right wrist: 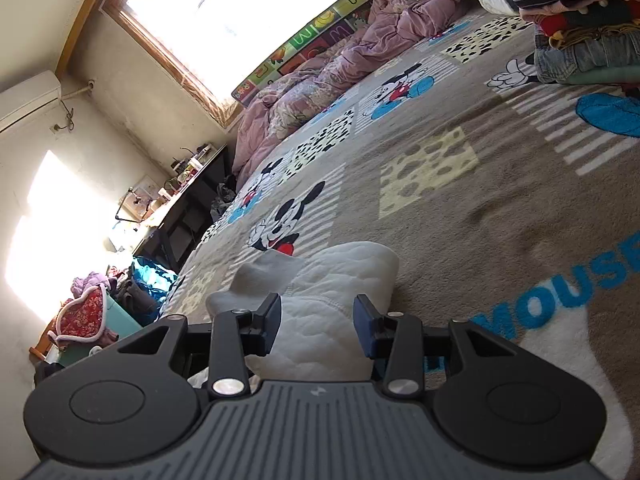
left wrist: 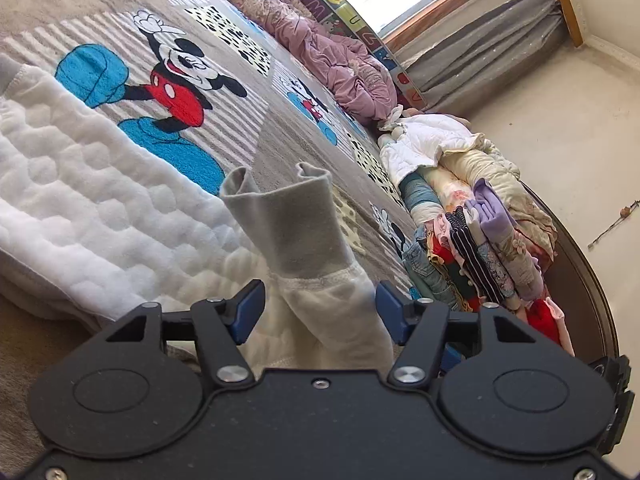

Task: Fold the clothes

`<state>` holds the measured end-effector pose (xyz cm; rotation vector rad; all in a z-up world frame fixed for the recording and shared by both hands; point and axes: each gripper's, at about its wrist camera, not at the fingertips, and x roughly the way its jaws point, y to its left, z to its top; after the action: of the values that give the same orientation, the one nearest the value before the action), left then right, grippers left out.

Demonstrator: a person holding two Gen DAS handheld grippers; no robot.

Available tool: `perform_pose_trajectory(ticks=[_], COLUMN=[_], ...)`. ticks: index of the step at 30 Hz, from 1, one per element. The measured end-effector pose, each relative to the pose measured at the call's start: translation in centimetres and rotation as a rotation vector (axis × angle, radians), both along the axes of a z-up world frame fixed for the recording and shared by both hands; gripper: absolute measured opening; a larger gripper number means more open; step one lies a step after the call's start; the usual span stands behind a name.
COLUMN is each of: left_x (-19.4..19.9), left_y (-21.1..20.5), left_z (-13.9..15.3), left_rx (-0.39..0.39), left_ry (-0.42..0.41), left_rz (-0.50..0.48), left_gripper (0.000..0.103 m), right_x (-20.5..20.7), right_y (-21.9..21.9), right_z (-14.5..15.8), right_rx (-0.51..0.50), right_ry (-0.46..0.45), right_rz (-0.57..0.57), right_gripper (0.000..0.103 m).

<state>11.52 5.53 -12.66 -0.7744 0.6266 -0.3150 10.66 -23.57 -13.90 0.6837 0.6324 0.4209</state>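
In the left wrist view a white quilted garment (left wrist: pixel 80 200) lies on the cartoon-mouse blanket (left wrist: pixel 280 132) at the left. Its sleeve, ending in a grey cuff (left wrist: pixel 288 216), runs forward between the jaws of my left gripper (left wrist: pixel 320 308). The blue pads (left wrist: pixel 250 308) stand apart, with a small gap beside the sleeve. In the right wrist view a bunched part of the same white garment (right wrist: pixel 340 276) lies between the jaws of my right gripper (right wrist: pixel 319 322). Those jaws also stand apart, close beside the cloth without squeezing it.
A stack of folded clothes (left wrist: pixel 480 248) stands at the bed's far end, also high on the right in the right wrist view (right wrist: pixel 580 20). A pink duvet (left wrist: pixel 340 64) is heaped under the window. A cluttered desk (right wrist: pixel 188 200) and a laundry pile (right wrist: pixel 88 312) stand beside the bed.
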Motion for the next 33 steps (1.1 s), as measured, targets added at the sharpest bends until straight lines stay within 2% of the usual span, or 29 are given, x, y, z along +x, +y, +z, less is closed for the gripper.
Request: perform_pose_trajectory(ticks=[3, 6, 10, 13, 14, 15, 18, 20, 21, 24, 27, 29, 31, 32, 33], left_x=[1.7, 3.3, 4.6, 5.0, 5.0, 5.0, 4.7, 4.5, 4.3, 3.8, 3.6, 3.4, 3.2, 3.1, 2.9], left_y=[-0.1, -0.8, -1.6, -2.4, -2.7, -3.1, -4.5, -5.5, -6.1, -8.5, -10.2, -11.6, -12.8, -13.4, -14.1], left_z=[0.2, 0.3, 0.4, 0.9, 1.1, 1.4, 2.5, 3.2, 3.6, 4.7, 5.1, 5.3, 5.3, 5.3, 5.3], left_rx=[-0.009, 0.028, 0.079, 0.125, 0.151, 0.176, 0.247, 0.293, 0.318, 0.396, 0.44, 0.506, 0.536, 0.542, 0.549], left_ry=[0.031, 0.066, 0.083, 0.063, 0.053, 0.041, 0.0, -0.033, -0.053, -0.118, -0.142, -0.157, -0.171, -0.177, -0.188], left_rz=[-0.002, -0.013, -0.012, -0.015, -0.015, -0.016, -0.034, -0.056, -0.072, -0.128, -0.168, -0.171, -0.183, -0.193, -0.212], left_gripper=[0.067, 0.068, 0.068, 0.068, 0.064, 0.053, 0.033, 0.025, 0.024, 0.024, 0.024, 0.024, 0.037, 0.053, 0.059], right_x=[1.1, 1.7, 1.5, 1.3, 1.2, 1.1, 0.5, -0.1, -0.4, -1.2, -2.0, -2.4, -2.4, -2.2, -2.1], right_y=[0.2, 0.8, 1.5, 1.6, 1.5, 1.5, 1.2, 0.3, -0.4, -3.0, -5.8, -7.1, -8.2, -8.6, -8.9], right_z=[-2.0, -3.6, -4.3, -4.3, -4.2, -4.1, -4.0, -4.2, -4.5, -6.0, -7.8, -8.8, -9.4, -9.6, -9.8], right_rx=[0.001, 0.031, 0.038, 0.043, 0.046, 0.043, 0.05, 0.091, 0.124, 0.246, 0.346, 0.387, 0.411, 0.426, 0.441], right_ry=[0.04, 0.069, 0.065, 0.059, 0.056, 0.051, 0.034, 0.036, 0.042, 0.079, 0.122, 0.142, 0.146, 0.145, 0.146], right_rz=[-0.018, 0.016, 0.075, 0.096, 0.104, 0.114, 0.141, 0.13, 0.112, 0.012, -0.105, -0.167, -0.203, -0.219, -0.231], right_gripper=[0.042, 0.042, 0.042, 0.042, 0.042, 0.042, 0.042, 0.042, 0.042, 0.042, 0.042, 0.042, 0.041, 0.041, 0.041])
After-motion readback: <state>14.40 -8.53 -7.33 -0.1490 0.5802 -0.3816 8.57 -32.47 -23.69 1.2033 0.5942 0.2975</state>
